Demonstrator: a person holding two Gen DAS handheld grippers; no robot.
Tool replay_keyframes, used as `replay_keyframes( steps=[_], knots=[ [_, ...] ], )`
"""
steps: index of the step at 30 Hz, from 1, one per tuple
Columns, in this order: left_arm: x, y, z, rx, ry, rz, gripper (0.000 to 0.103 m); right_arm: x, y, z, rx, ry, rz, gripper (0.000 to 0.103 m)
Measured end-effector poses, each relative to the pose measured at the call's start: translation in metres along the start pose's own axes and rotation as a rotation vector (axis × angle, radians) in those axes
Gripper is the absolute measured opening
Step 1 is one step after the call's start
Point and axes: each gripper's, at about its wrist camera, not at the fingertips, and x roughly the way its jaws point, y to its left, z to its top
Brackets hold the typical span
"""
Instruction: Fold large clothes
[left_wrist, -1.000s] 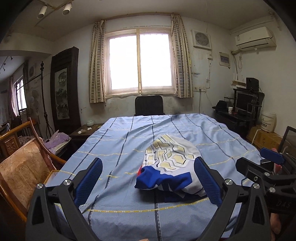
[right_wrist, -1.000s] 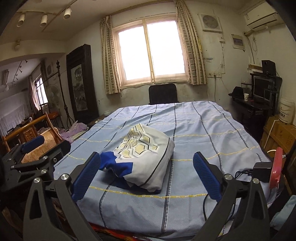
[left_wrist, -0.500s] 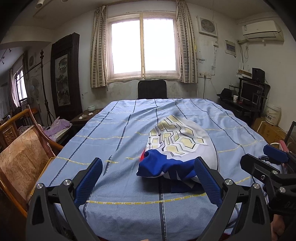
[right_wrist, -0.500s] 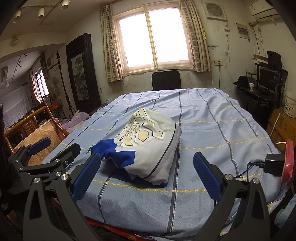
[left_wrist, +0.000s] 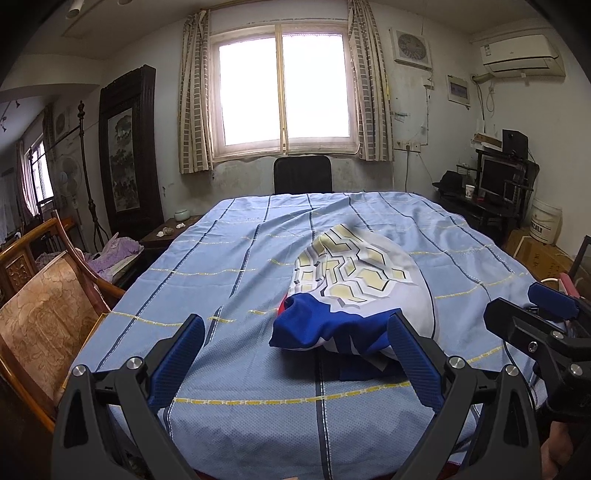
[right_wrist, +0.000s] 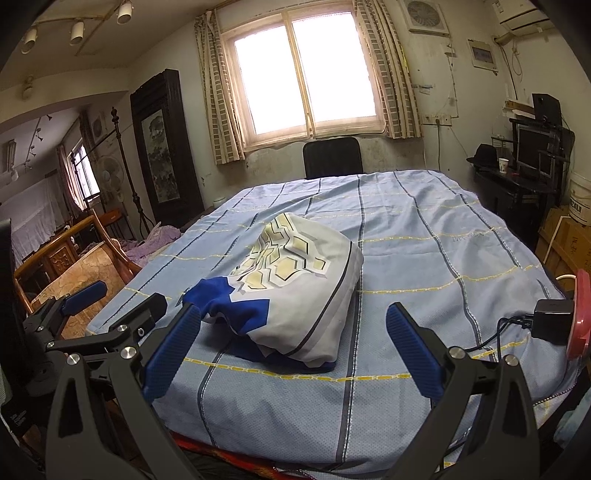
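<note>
Blue-padded left gripper (left_wrist: 295, 354) and right gripper (right_wrist: 293, 334) gape wide, empty; folded garment (right_wrist: 295, 280) on table (right_wrist: 424, 236); charger (right_wrist: 550, 323) only in right view.

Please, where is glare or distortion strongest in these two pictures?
Left wrist view: the window is blown out white; walls curve from the fisheye. Right wrist view: its window glares equally, corners go black; the garment on the bedsheet stays sharp, softly lit.
</note>
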Motion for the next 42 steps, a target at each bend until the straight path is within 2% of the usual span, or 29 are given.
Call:
replay_keyframes(
  steps=[42],
  knots=[
    [0.01,0.003,-0.009,0.012,0.026,-0.006,0.099,0.007,0.004,-0.006,-0.003,0.023,0.016,0.098]
  ],
)
